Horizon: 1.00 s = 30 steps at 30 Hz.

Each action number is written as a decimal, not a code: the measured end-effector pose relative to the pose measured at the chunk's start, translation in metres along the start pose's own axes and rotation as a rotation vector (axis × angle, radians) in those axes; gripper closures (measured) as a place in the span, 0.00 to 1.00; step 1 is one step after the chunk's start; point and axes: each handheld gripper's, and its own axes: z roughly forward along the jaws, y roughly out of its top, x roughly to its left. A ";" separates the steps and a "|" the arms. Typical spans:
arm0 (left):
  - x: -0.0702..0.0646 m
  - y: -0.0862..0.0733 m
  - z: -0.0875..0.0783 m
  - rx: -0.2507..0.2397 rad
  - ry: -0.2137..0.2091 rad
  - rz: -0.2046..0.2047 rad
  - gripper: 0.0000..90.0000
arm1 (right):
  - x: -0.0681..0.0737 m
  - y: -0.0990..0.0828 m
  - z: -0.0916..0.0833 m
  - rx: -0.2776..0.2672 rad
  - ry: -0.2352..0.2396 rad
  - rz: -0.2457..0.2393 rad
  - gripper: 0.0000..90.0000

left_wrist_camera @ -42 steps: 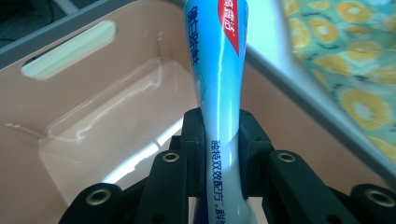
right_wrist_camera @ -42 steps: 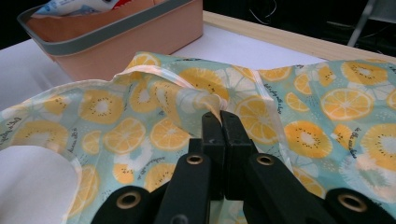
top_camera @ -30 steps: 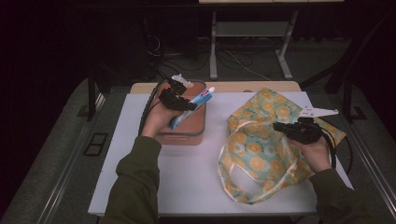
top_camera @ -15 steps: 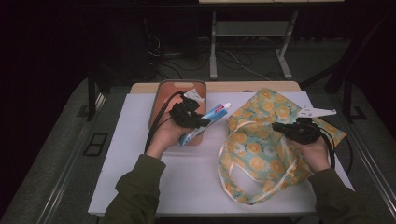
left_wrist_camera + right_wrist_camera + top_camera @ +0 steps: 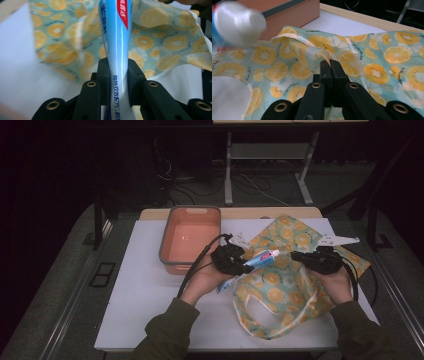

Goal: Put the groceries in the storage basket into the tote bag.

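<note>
The left tool (image 5: 231,260) holds a blue toothpaste tube (image 5: 260,259) clamped across its flat lower body, both jaws pressing on it in the left gripper view, with the white cap end pointing away toward the fabric. Since a second ago that tube has travelled from over the orange tub (image 5: 191,240) at the back left of the bench (image 5: 145,295) across to the edge of the lemon-print bag (image 5: 285,285), and it now hangs just above the bag's near-left side, its cap close to the raised rim. The tub looks empty now. The right tool (image 5: 310,260) has kept its place throughout and is closed tight on a pinch of the bag's rim (image 5: 325,55), lifting a fold of cloth off the bench so the mouth stands a little open; in the right gripper view the blurred white cap (image 5: 239,23) of the tube shows at the upper left, near that lifted fold. My reading is that the carry is nearly over and the work has reached the point of insertion: the tube must go cap-first under the raised rim and into the pouch before the left tool lets go. The opening looks shallow and slack, so the cap may catch on the hem or push the cloth flat; a higher lift by the right tool would probably help.
</note>
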 end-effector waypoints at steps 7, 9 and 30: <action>-0.015 0.003 0.039 0.071 -0.004 0.028 0.84 | 0.001 0.000 0.001 -0.002 0.002 -0.002 0.99; -0.016 0.003 0.050 0.088 -0.003 0.020 0.84 | 0.001 0.000 0.001 -0.002 0.004 -0.004 0.99; -0.006 -0.008 0.099 0.069 0.033 -0.033 0.75 | 0.002 0.000 0.001 -0.002 0.014 -0.006 0.99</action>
